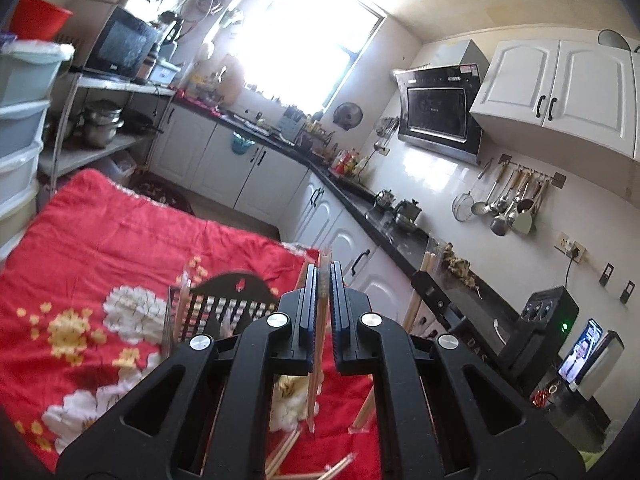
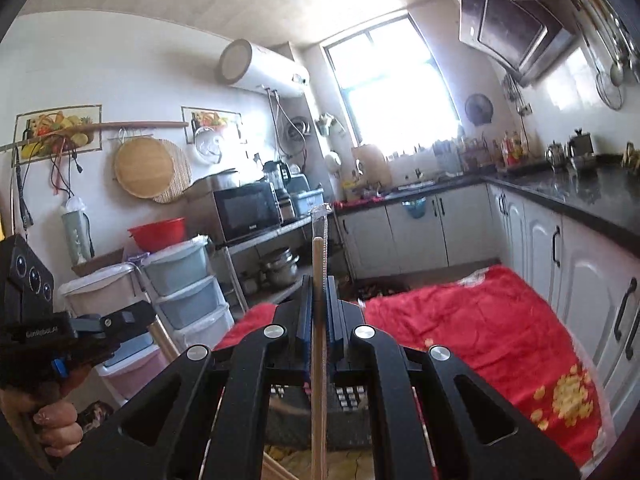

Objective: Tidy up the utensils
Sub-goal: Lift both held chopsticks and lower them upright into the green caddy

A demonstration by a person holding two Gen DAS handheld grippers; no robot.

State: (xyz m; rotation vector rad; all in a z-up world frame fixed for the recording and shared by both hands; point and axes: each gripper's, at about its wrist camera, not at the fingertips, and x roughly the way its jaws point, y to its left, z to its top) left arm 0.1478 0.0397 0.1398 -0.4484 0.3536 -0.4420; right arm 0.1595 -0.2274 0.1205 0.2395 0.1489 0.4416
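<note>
Presently, left tongs: jaws nearly closed, clamped on a wrapped pair of chopsticks in a clear sleeve; its long axis runs along the fingers, one end showing just past the tips, the other dropping below toward the red floral cloth; right tongs: jaws nearly closed, gripping a single bare wooden chopstick; long axis upright in the right wrist view, its top standing clear above the fingertips beside a clear sleeve end, its lower part passing down between the jaws and out of the frame; black slotted holder: on the cloth, just beyond the left tongs, with chopsticks upright at its left edge; loose chopsticks: lying on the cloth under the left tongs, at mixed angles; person's hand: at lower left of the right wrist view, wrapped round the other gripper's handle.
</note>
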